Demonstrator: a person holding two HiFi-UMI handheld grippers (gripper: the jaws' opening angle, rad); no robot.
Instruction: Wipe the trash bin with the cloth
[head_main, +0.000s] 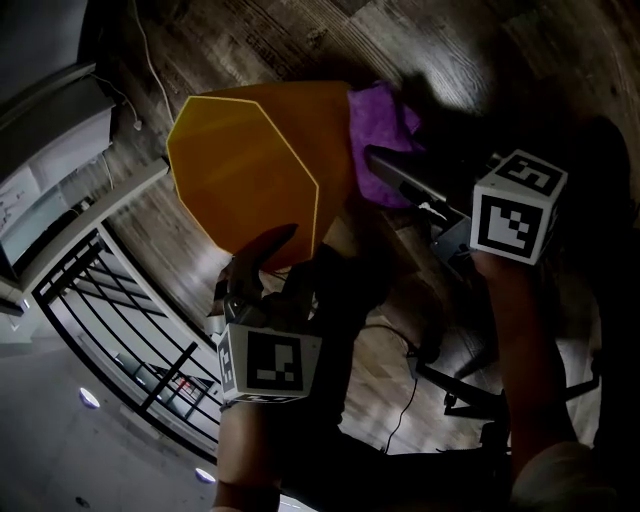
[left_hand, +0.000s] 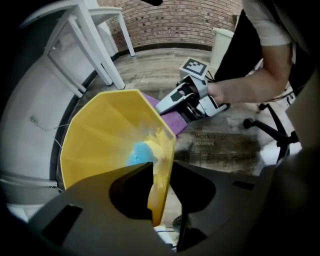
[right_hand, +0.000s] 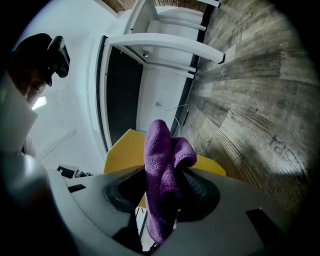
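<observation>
Pinches the rim wall of the yellow trash bin (left_hand: 100, 140) with the left gripper (left_hand: 162, 167), one jaw inside the bin and the other against its outer face. Holds the bin tipped well off upright, so its wide mouth faces that gripper's camera and the tapering inside shows. Shows a pale blue patch (left_hand: 137, 152) deep inside the bin, too blurred to identify.

Clamps a purple cloth (right_hand: 160, 160) between the jaws of the right gripper (right_hand: 162, 175), both pressed on the fabric, a folded hump sticking out past the tips and a tail hanging behind them. Sets the cloth against the bin's outer wall, across the bin from the left gripper. From the head view, puts the cloth (head_main: 380, 140) at the bin's (head_main: 240, 170) far side, the right gripper (head_main: 385, 165) just behind it and the left gripper (head_main: 262, 258) at the near rim.

Beyond the bin: grey wood floor (head_main: 300, 40) beneath it, white table legs (left_hand: 100, 50) and a brick wall (left_hand: 175, 20) behind it, a chair base (left_hand: 272, 127) well off past the cloth side.
</observation>
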